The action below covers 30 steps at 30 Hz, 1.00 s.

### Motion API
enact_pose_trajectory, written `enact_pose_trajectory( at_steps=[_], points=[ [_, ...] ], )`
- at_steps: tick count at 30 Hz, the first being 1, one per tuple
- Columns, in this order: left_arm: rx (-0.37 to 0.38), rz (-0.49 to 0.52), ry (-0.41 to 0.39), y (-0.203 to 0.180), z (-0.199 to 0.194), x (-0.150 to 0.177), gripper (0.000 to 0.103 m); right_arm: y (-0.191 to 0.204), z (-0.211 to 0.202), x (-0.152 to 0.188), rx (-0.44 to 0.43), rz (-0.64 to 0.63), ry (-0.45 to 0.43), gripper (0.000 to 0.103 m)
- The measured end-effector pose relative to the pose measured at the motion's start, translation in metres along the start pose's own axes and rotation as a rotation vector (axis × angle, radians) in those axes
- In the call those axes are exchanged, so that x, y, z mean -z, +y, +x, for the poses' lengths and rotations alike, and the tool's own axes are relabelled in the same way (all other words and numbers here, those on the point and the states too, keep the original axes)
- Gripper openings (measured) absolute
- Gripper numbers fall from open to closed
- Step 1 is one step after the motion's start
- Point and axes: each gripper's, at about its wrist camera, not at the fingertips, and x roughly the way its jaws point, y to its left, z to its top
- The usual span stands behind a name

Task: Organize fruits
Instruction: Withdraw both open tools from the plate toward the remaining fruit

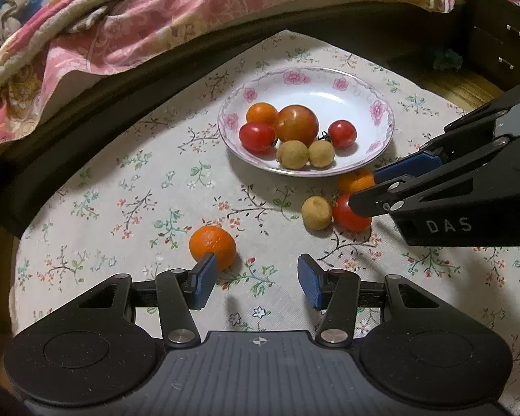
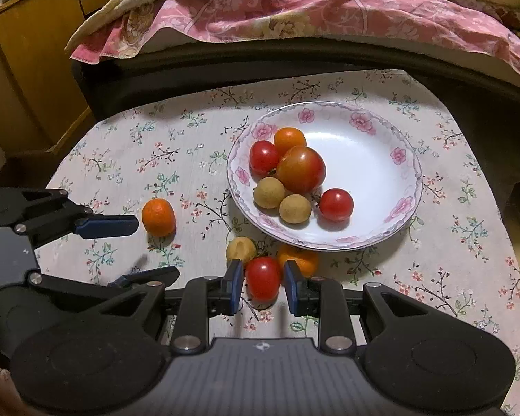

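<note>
Looking through the left wrist view, the left gripper hangs open at lower centre, its left pad by a loose orange; the plate sits upper centre, fruit inside. Switching to the right wrist view, the right gripper straddles a red tomato at lower centre, fingers open, not yet pinching. Smooth, soft, easily bruised, I'd say: squeeze gently across its middle.

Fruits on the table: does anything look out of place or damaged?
Four fruits lie on the cloth, outside the plate: a lone orange, and near the rim a tomato, a second orange and a longan. Nothing looks spilled or damaged.
</note>
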Motion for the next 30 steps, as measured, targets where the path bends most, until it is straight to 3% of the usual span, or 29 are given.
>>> enact_pose_trajectory(
  at_steps=[15,30],
  points=[
    [-0.005,0.015,0.022,0.002,0.002,0.009,0.06,0.002,0.003,0.003,-0.006,-0.01,0.017,0.029],
    [0.03,-0.047,0.071,0.018,0.009,0.021,0.061,0.005,0.009,0.009,-0.012,-0.02,0.046,0.029]
  ],
)
